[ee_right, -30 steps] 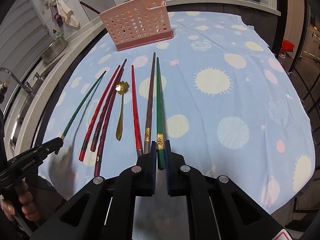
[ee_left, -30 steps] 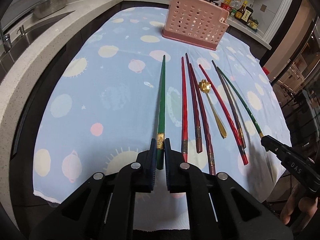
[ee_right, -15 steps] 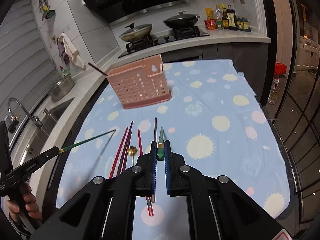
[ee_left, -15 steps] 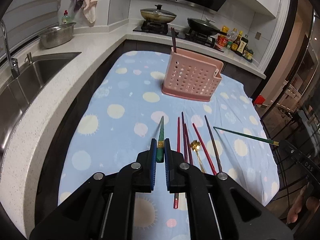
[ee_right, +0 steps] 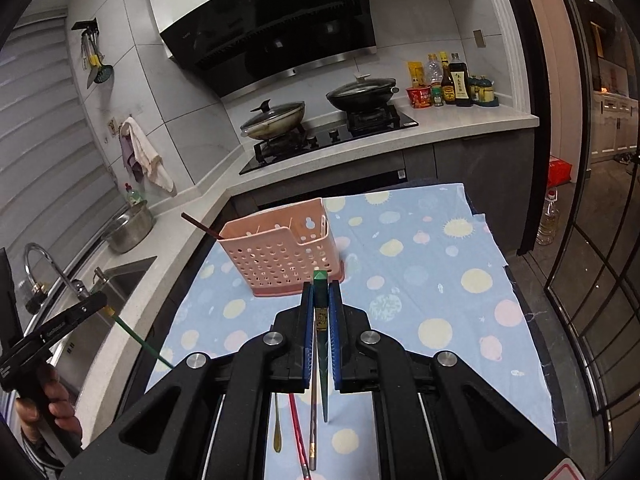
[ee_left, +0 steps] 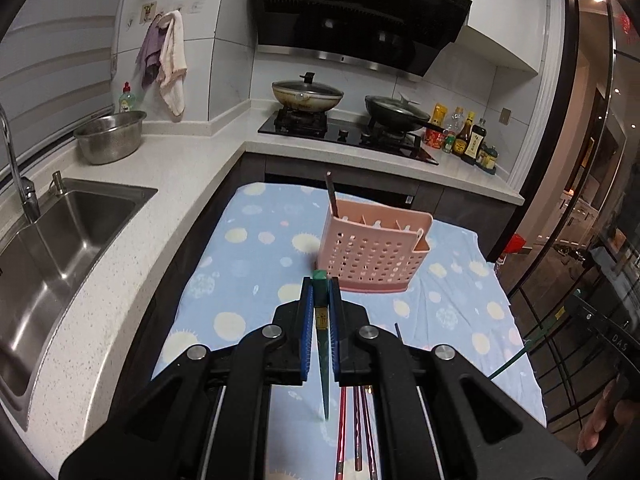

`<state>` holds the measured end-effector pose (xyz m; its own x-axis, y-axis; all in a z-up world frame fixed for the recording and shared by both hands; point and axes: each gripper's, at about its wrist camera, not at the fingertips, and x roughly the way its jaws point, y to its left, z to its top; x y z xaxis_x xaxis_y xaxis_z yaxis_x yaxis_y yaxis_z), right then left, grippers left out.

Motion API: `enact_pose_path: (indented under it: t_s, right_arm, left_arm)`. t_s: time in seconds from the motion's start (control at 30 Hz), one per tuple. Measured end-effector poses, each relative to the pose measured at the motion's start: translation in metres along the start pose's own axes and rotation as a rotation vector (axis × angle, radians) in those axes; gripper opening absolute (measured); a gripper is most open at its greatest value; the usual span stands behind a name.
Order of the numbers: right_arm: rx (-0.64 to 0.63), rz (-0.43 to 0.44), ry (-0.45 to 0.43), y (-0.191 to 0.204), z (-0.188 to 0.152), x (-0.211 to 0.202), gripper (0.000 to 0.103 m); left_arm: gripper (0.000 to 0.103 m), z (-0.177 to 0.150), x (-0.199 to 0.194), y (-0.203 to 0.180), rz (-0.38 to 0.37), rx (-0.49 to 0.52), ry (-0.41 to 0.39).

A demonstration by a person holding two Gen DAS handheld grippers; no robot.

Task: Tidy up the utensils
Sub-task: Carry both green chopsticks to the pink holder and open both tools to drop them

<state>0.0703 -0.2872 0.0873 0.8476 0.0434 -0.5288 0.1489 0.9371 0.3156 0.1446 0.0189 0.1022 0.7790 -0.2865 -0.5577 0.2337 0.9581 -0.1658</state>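
Observation:
My left gripper is shut on a green chopstick, held high with its tip hanging down. My right gripper is shut on a second green chopstick, likewise lifted. Each gripper shows in the other's view, the left and the right, each with its chopstick slanting down. The pink perforated utensil holder stands on the blue spotted cloth ahead and holds one dark chopstick. It also shows in the right wrist view. Red and brown chopsticks and a gold spoon lie on the cloth below.
A steel sink and faucet are at the left, with a metal bowl on the counter. The stove holds two pans at the back. Sauce bottles stand at the back right. A glass door is at the right.
Both grippers have lifted their green chopsticks off the cloth and risen high. The views have tilted up from the table to the holder and the kitchen wall.

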Motion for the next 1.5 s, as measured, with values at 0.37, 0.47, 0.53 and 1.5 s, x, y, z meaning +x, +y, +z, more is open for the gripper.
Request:
enact_pose_path:
  t_s: [0.37, 0.47, 0.53, 1.5]
  right_arm:
    - [-0.008, 0.052, -0.100, 0.016, 0.053, 0.006, 0.007]
    - [-0.017, 0.061, -0.135, 0.023, 0.074, 0.011, 0.007]
    - [-0.026, 0.062, -0.158, 0.027, 0.090, 0.016, 0.007]
    - [-0.001, 0.075, -0.032, 0.051, 0.138, 0.198, 0.007]
  left_arm:
    - [0.007, 0.074, -0.010, -0.031, -0.068, 0.027, -0.159]
    - [0.007, 0.099, -0.006, -0.043, -0.079, 0.042, -0.198]
    - [0.007, 0.117, 0.000, -0.051, -0.083, 0.052, -0.221]
    - [0.007, 0.160, 0.169, -0.036, -0.006, 0.032, -0.097]
